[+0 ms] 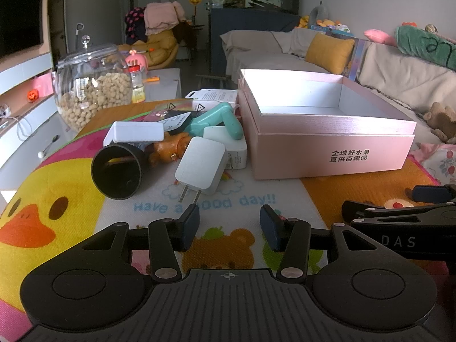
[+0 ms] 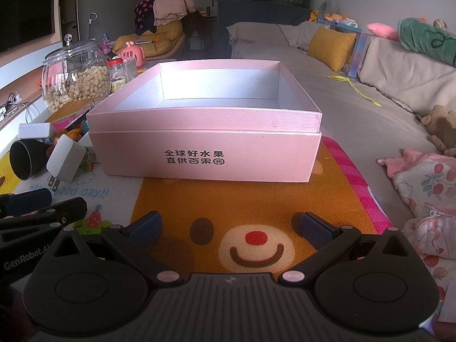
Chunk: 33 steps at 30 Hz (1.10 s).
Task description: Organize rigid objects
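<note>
An open, empty pink box [image 1: 333,148] stands on a cartoon play mat; in the right wrist view the box [image 2: 205,154] is straight ahead. Left of it lies a pile: a white plug charger [image 1: 201,165], a black cup on its side [image 1: 116,168], a white case [image 1: 136,132], a teal tool [image 1: 219,119], an orange figure [image 1: 168,149] and another white adapter [image 1: 228,142]. My left gripper [image 1: 229,225] is open and empty, just short of the charger's prongs. My right gripper [image 2: 229,228] is open and empty, in front of the box.
A glass jar of nuts [image 1: 91,85] and a small bottle [image 1: 138,84] stand behind the pile. A covered sofa [image 1: 399,74] with a yellow cushion runs along the right. Folded pink cloth [image 2: 427,188] lies at the mat's right edge.
</note>
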Available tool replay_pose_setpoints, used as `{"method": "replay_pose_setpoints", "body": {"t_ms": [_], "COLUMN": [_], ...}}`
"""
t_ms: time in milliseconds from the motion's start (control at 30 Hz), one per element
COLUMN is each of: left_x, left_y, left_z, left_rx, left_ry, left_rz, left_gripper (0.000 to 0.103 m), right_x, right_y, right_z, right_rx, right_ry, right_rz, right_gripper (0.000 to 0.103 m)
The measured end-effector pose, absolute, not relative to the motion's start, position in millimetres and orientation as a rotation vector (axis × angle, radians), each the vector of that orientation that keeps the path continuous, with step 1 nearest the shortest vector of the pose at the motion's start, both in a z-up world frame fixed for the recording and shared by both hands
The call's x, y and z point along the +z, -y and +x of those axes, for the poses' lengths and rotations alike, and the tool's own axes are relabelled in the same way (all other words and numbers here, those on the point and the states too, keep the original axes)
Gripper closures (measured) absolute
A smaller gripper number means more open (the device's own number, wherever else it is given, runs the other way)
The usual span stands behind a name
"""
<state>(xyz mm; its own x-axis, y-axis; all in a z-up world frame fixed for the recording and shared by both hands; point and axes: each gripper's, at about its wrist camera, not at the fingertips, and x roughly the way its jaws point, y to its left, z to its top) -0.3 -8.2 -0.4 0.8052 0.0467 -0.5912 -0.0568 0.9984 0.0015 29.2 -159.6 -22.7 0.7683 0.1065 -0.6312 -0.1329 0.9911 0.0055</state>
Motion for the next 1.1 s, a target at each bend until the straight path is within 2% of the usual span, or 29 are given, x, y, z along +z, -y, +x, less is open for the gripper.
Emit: {"method": "replay_pose_setpoints", "body": {"t_ms": [333, 667, 800, 867, 900, 1000, 1100], "left_x": [-0.1, 1.5, 27.7, 49.5, 60.9, 87.1, 92.7], "left_y": [10.2, 3.9, -12.6, -25.2, -35.8, -84.3, -137.4], "left_z": [0.1, -1.1, -13.7, -16.5, -11.8, 12.4, 21.4], "left_rx": [0.063, 0.028, -0.132, -0.166, -0.158, -0.126, 0.026], "left_ry": [-0.632, -0.632, -0.594, -0.517, -0.497, -0.536, -0.484], "left_rz": [0.001, -0.036, -0.067, 0.015, 0.050, -0.061, -0.220], "left_gripper": [0.049, 0.052, 0.051, 0.050, 0.050, 0.051, 0.053], "right_x": [-21.7, -12.0, -9.6, -2.2, 4.9, 37.7, 61.2], "right_y": [161.3, 159.9, 159.7, 157.2, 156.3, 160.1, 166.2], "right_z": [29.6, 44.5, 46.2, 55.2, 62.1, 71.0, 69.0], "right_rx": [0.134, 0.174, 0.185, 0.268, 0.318, 0.280, 0.219], "right_ry": [-0.688, -0.811, -0.833, -0.868, -0.871, -0.795, -0.686], "right_rz": [-0.029, -0.061, -0.075, -0.113, -0.129, -0.079, -0.007], "right_gripper": [0.000, 0.000, 0.000, 0.009, 0.019, 0.018, 0.017]}}
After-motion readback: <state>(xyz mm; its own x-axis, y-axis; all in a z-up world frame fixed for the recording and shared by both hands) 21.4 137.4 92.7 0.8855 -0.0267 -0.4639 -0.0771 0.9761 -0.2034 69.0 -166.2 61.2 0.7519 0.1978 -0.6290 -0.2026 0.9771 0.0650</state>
